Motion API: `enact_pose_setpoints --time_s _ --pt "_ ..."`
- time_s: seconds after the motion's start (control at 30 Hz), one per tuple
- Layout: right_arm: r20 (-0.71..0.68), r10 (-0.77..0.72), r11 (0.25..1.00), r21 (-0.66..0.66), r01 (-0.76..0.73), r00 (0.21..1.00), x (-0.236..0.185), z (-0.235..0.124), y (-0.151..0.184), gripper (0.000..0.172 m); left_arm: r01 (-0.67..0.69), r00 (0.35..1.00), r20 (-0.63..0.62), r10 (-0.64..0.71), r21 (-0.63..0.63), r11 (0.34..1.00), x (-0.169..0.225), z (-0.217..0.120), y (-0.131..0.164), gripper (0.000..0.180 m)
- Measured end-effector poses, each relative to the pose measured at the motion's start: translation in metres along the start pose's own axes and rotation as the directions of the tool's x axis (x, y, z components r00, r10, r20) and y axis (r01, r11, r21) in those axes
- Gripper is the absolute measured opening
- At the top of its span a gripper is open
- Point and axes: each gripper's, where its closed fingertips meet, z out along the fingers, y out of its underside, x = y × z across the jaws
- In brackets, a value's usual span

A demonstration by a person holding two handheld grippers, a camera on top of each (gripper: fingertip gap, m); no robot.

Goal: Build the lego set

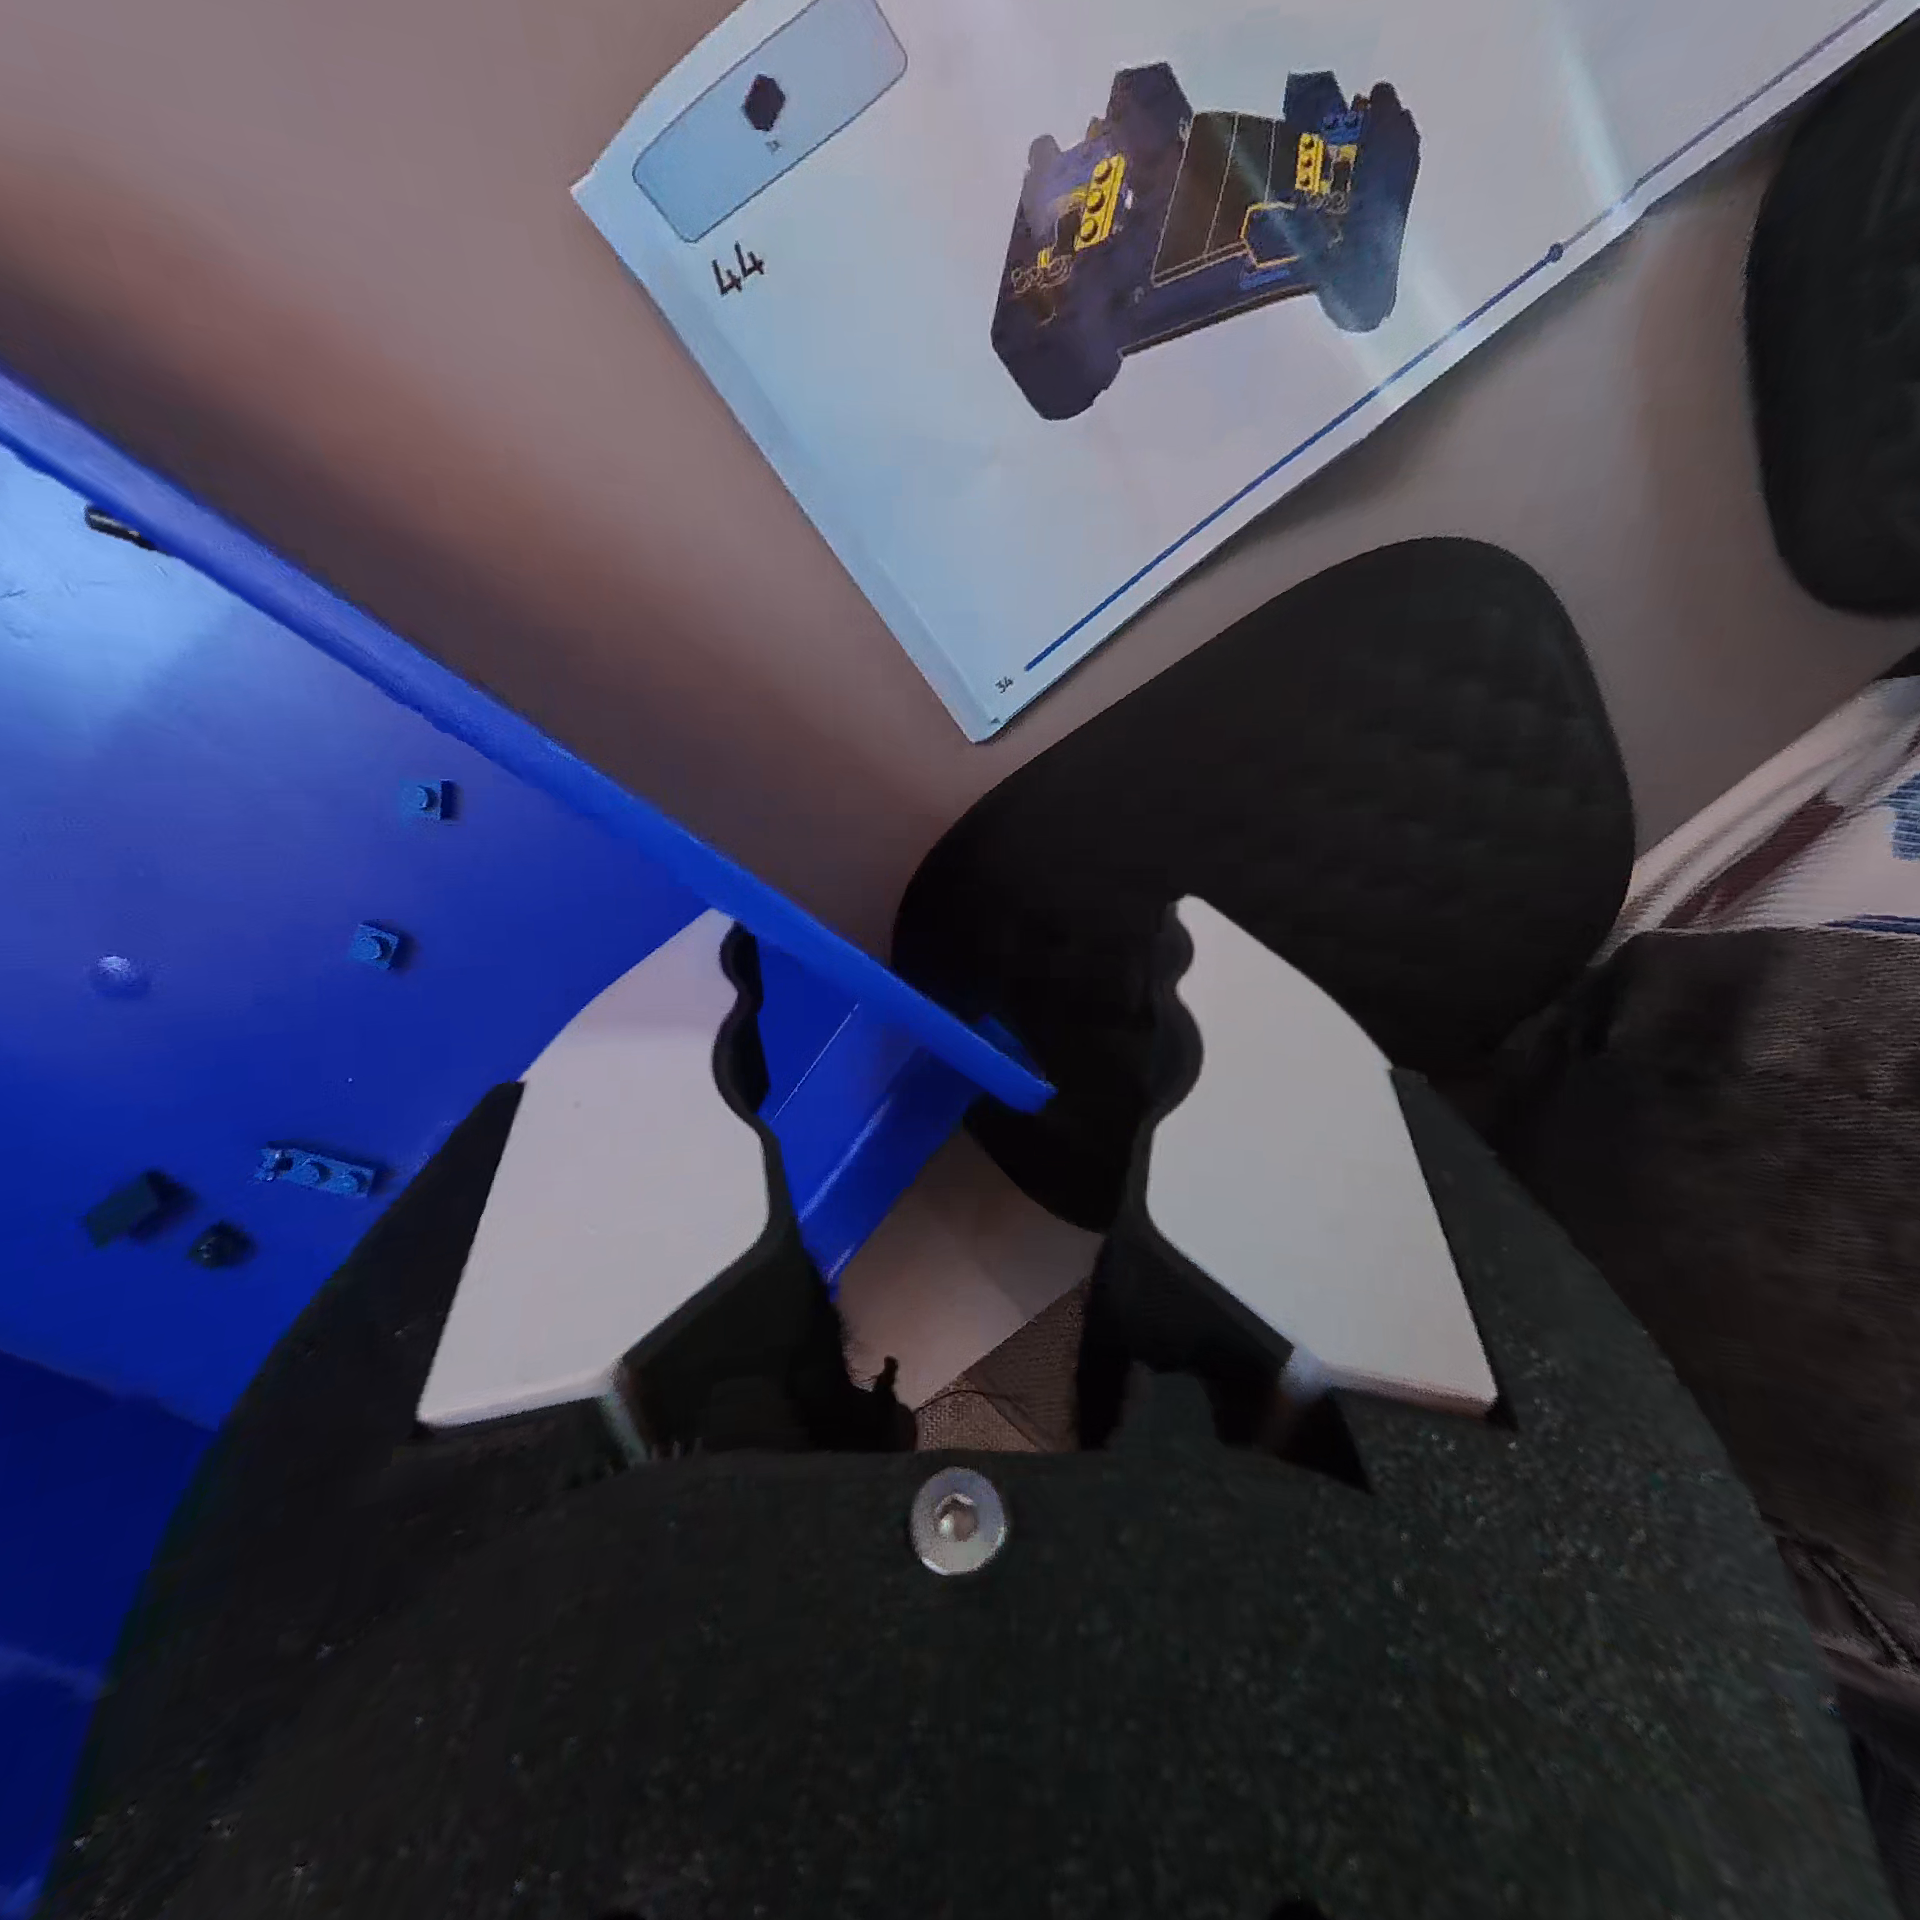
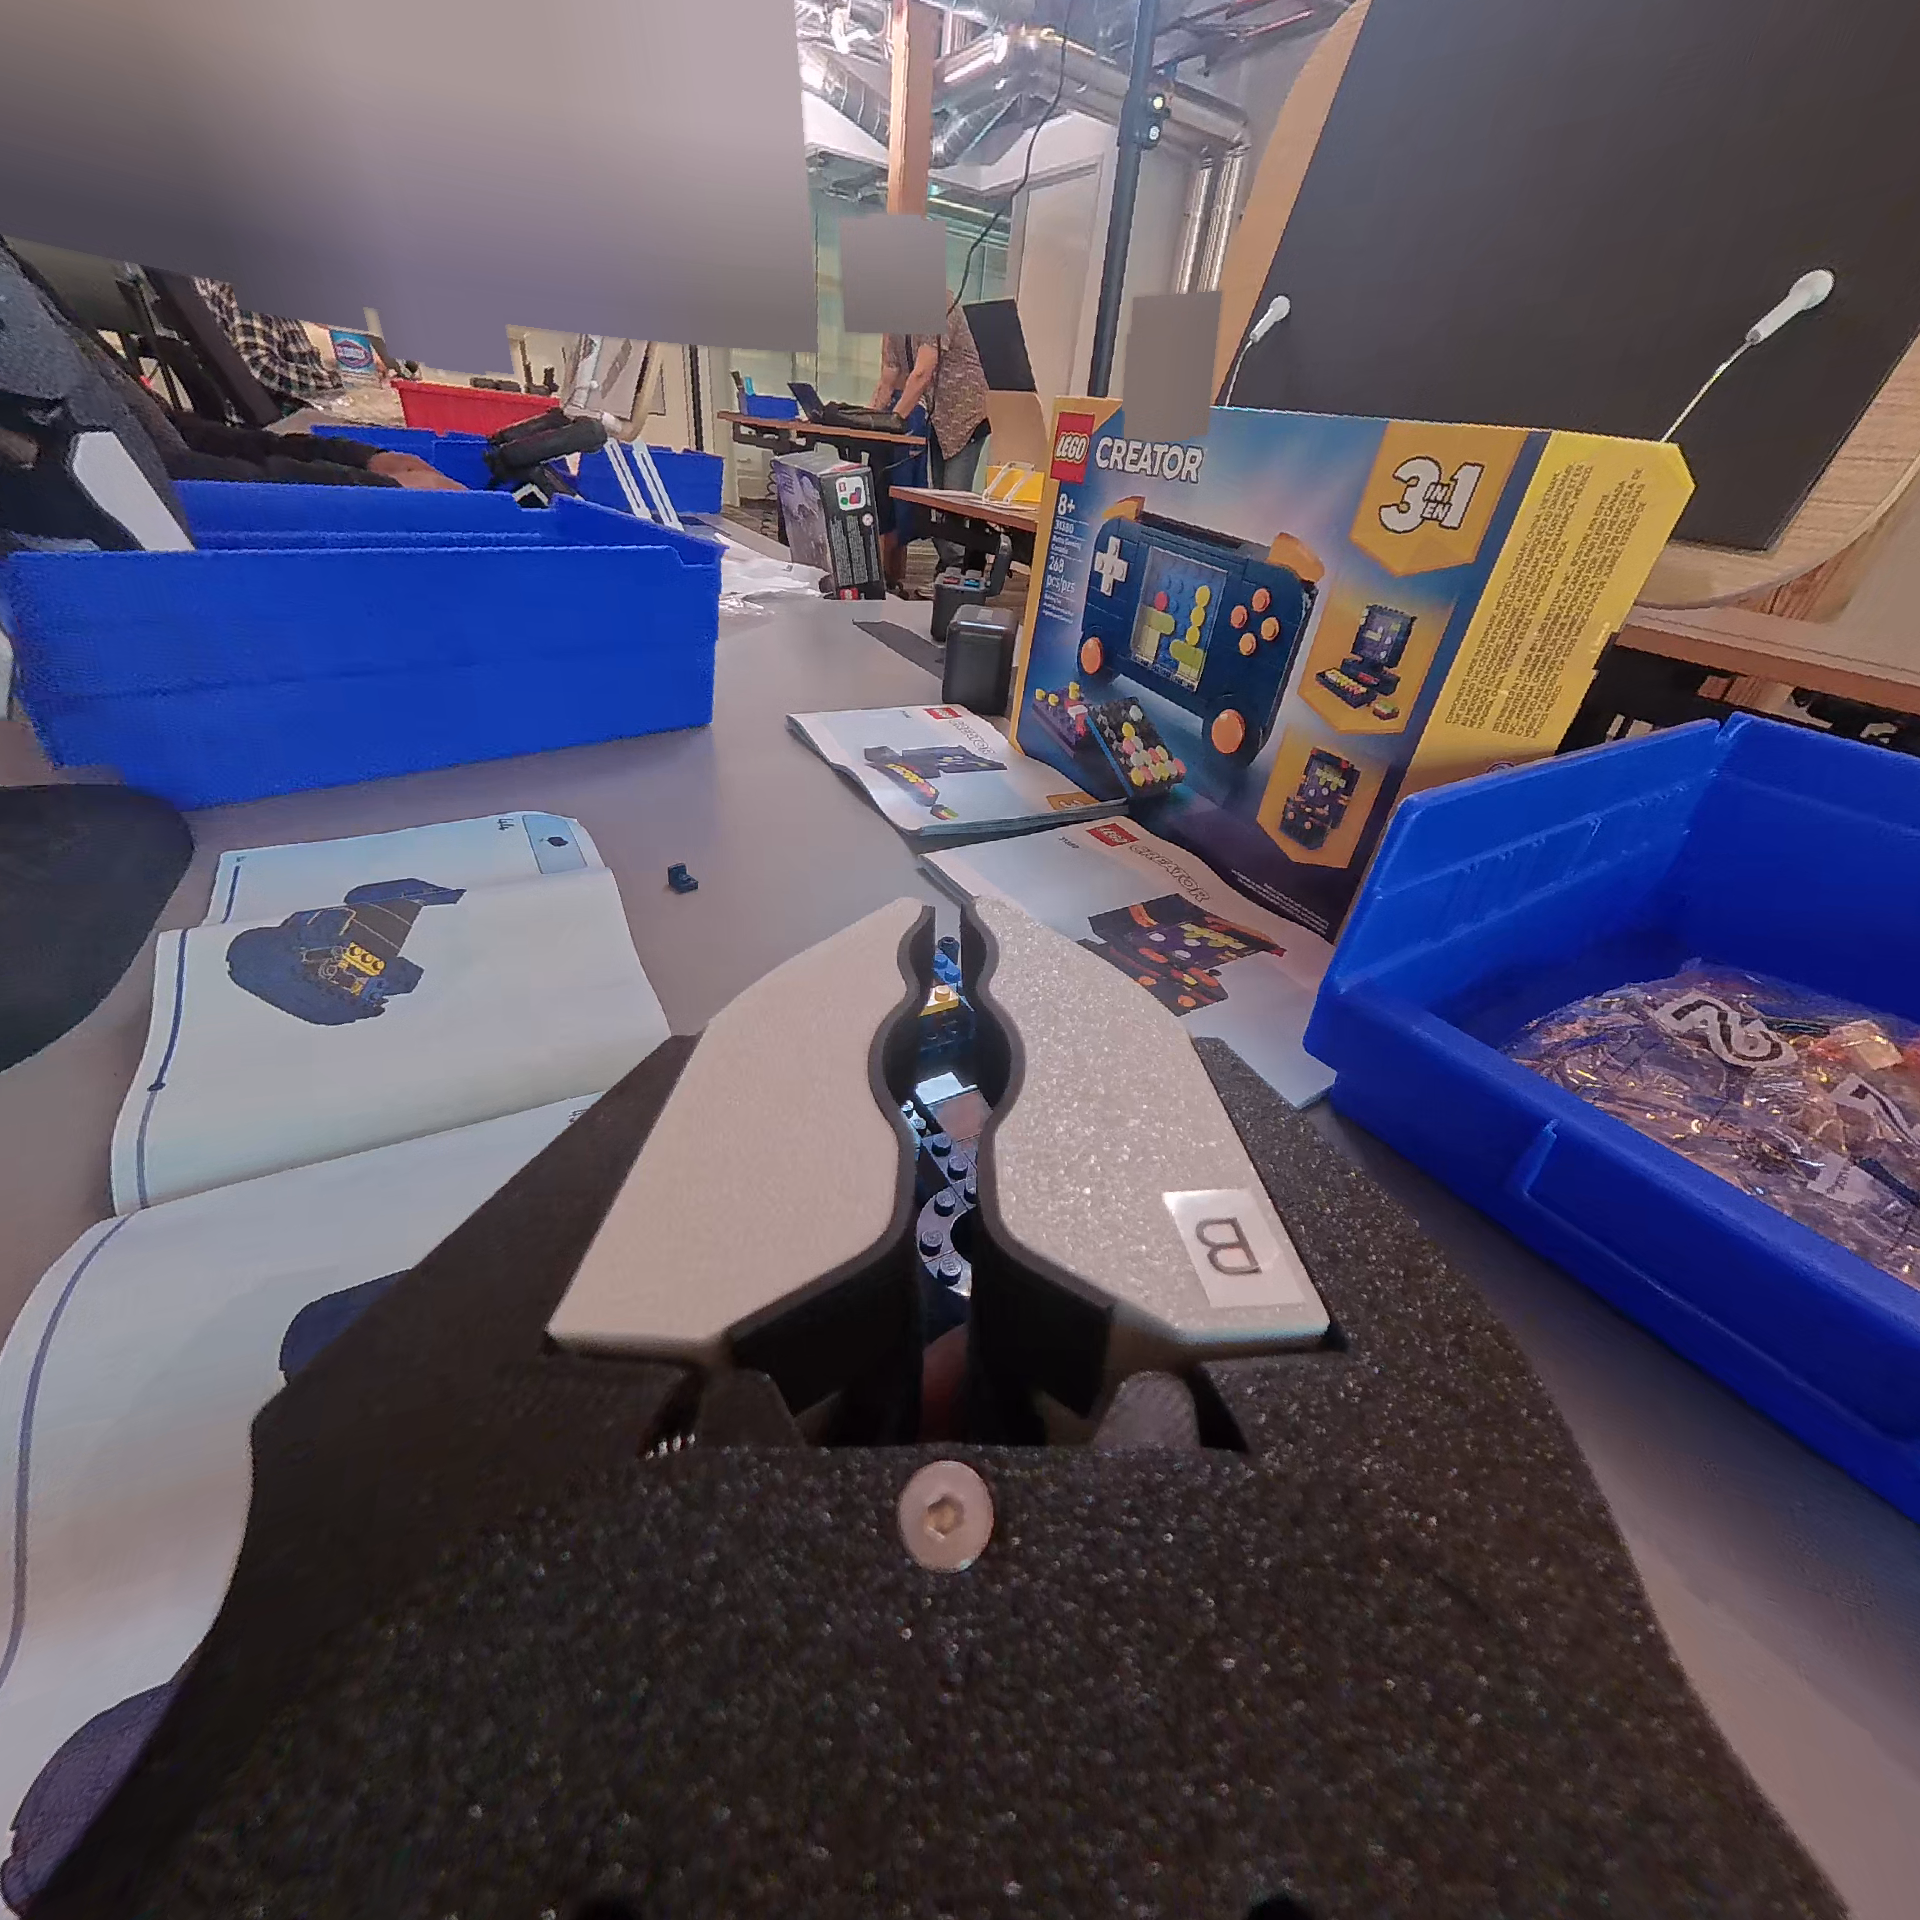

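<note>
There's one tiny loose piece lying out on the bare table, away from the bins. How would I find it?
Start at the tall toy box standing on the grey table, then look left past the closed booklets to the open instruction booklet. Just beyond that booklet's far right corner sits a small dark blue brick, alone on bare tabletop, touching nothing.

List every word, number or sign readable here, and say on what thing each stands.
I cannot quote writing; these things bear it.
Upright blue and yellow cardboard toy box: brand, numbers, fine print.
Open white paper instruction booklet: numbers.
Two closed paper booklets: logos.
White sticker on the right gripper's grey fingers: one letter.
Clear plastic bags in the blue plastic bin: large digits.
</note>
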Motion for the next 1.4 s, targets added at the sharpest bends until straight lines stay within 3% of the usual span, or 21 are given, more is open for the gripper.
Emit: enact_pose_setpoints --time_s 0.23,0.4,0.63,0.73,0.87,0.97,1.17,1.4 --pt "0.003 0.006 1.0 0.002 -0.006 1.0 0.0 0.0 0.0 0.004 0.03 0.998 -0.062 -0.027 0.044 0.999 -0.002 -0.004 -0.001 0.061" --pt "0.004 0.008 1.0 0.006 -0.008 1.0 0.0 -0.001 -0.001 0.004 0.05 0.996 -0.075 -0.039 0.152 0.987 -0.013 -0.037 -0.002 0.056" --pt "-0.002 0.005 1.0 0.003 -0.005 1.0 0.001 0.0 0.0 0.004 0.076 0.987 0.1 -0.123 0.38 0.922 -0.056 -0.108 0.005 0.05" --pt "-0.014 0.01 1.0 0.009 -0.01 1.0 0.002 -0.001 -0.001 0.004 0.105 0.944 0.263 -0.2 0.336 0.936 -0.088 -0.118 0.028 0.051" --pt "-0.027 0.009 1.0 0.006 -0.009 1.0 0.004 -0.001 -0.001 0.004 0.047 0.964 0.236 -0.12 0.292 0.955 -0.087 -0.103 0.033 0.047" --pt "-0.027 0.009 1.0 -0.007 -0.01 1.0 0.004 0.0 0.001 0.004 0.037 0.98 0.189 -0.061 0.129 0.991 -0.083 -0.076 0.049 0.04" --pt "-0.025 0.018 1.0 -0.001 -0.018 1.0 0.004 0.0 0.0 0.004 0.132 0.981 0.144 -0.129 -0.01 0.991 -0.084 -0.036 0.067 0.046" --pt "-0.028 0.021 1.0 -0.006 -0.021 0.999 0.005 0.0 0.001 0.004 0.245 0.961 0.136 -0.24 -0.021 0.969 -0.091 -0.025 0.08 0.032"
